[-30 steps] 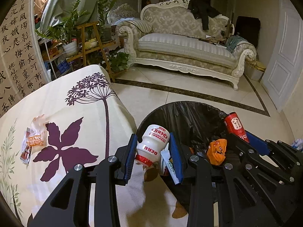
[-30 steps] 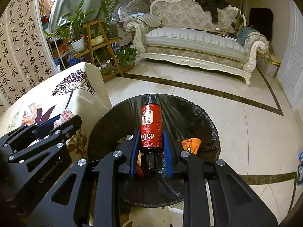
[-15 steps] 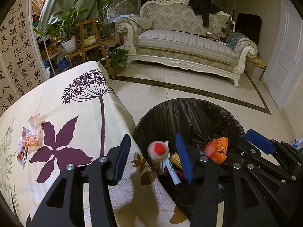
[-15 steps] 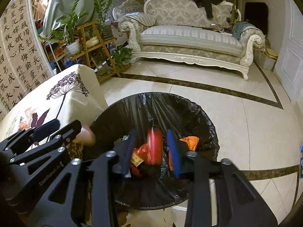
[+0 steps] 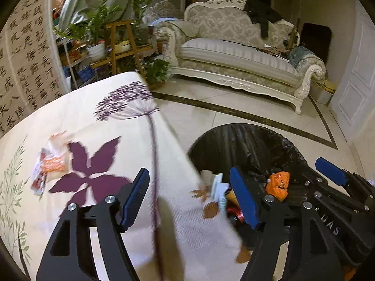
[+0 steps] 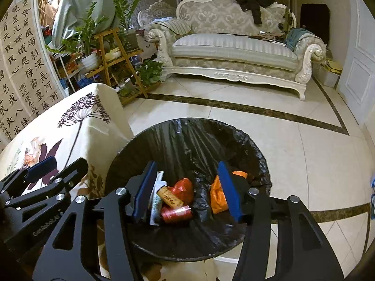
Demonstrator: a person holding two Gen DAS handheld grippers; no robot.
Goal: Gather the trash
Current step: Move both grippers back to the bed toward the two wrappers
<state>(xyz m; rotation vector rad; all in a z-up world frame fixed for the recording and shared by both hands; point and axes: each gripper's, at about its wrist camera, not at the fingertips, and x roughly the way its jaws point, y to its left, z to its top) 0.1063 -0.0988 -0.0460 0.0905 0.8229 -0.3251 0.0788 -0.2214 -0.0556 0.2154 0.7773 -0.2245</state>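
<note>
A round bin lined with a black bag (image 6: 204, 140) stands on the floor beside the table. In it lie a red bottle (image 6: 175, 212), an orange wrapper (image 6: 216, 197) and other scraps. My right gripper (image 6: 188, 190) hovers over the bin, its jaws opening with nothing between them. My left gripper (image 5: 189, 197) straddles the table's edge and the bin (image 5: 246, 140); its jaws are opening too and hold nothing. A white bottle (image 5: 207, 175) shows at the bin's near wall. On the flowered tablecloth (image 5: 77, 121) lies an orange-and-white wrapper (image 5: 50, 161).
A cream sofa (image 6: 234, 51) stands across the tiled floor (image 6: 316, 159). A wooden plant stand with potted plants (image 6: 112, 53) sits behind the table, and a calligraphy panel (image 6: 21, 70) lines the left wall. A white door (image 6: 358, 65) is at right.
Both grippers have opened and let go: the white bottle dropped from the left one and the red bottle from the right one into the bin. The left gripper has shifted toward the table.
</note>
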